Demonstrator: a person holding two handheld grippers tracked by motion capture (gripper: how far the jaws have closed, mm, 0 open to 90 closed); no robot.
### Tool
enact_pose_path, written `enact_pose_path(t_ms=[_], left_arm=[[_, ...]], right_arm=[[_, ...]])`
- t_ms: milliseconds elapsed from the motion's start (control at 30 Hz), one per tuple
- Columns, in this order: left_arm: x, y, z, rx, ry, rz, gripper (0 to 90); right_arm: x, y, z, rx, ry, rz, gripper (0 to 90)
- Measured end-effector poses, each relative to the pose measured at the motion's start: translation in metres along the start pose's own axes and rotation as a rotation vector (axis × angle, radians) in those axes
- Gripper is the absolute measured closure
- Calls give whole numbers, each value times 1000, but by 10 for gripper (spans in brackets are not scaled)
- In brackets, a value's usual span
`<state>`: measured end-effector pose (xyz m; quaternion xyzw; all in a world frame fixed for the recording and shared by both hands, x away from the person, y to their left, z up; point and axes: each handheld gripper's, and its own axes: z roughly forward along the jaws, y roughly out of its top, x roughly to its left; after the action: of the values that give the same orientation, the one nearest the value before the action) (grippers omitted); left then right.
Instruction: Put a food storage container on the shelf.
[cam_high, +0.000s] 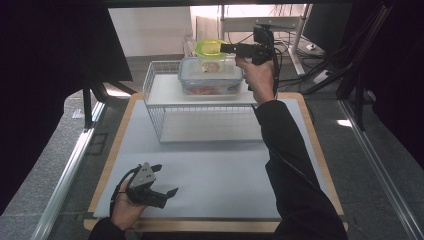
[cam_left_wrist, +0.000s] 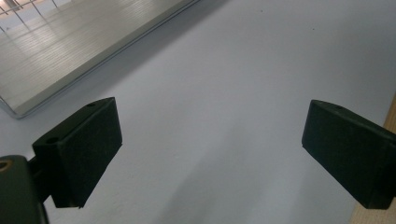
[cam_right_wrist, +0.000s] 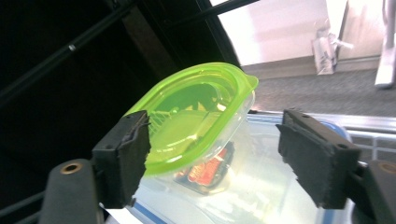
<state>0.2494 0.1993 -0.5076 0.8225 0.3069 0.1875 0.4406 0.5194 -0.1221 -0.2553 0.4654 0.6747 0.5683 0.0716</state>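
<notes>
One green-lidded tub atop one clear box; right gripper spread beside it; left gripper spread, empty.

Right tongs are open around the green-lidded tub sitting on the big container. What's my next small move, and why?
Probably draw the right tongs straight back from the green-lidded tub. Their pads stand apart, the right one well clear of it, and the tub rests on the clear container on the wire rack, so it looks placed. Back out level so the left pad doesn't drag the lid.
</notes>
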Motion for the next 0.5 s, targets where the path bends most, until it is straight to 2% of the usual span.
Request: enact_pose_path(t_ms=[100, 333, 500], left_arm=[[0, 0, 0, 3, 0, 1, 47], [0, 0, 1, 5, -1, 2, 47], [-1, 0, 1, 4, 0, 1, 47]], right_arm=[[2, -2, -2, 10, -6, -51, 194], [6, -11, -6, 25, 11, -127, 159], [7, -18, -8, 45, 20, -146, 158]])
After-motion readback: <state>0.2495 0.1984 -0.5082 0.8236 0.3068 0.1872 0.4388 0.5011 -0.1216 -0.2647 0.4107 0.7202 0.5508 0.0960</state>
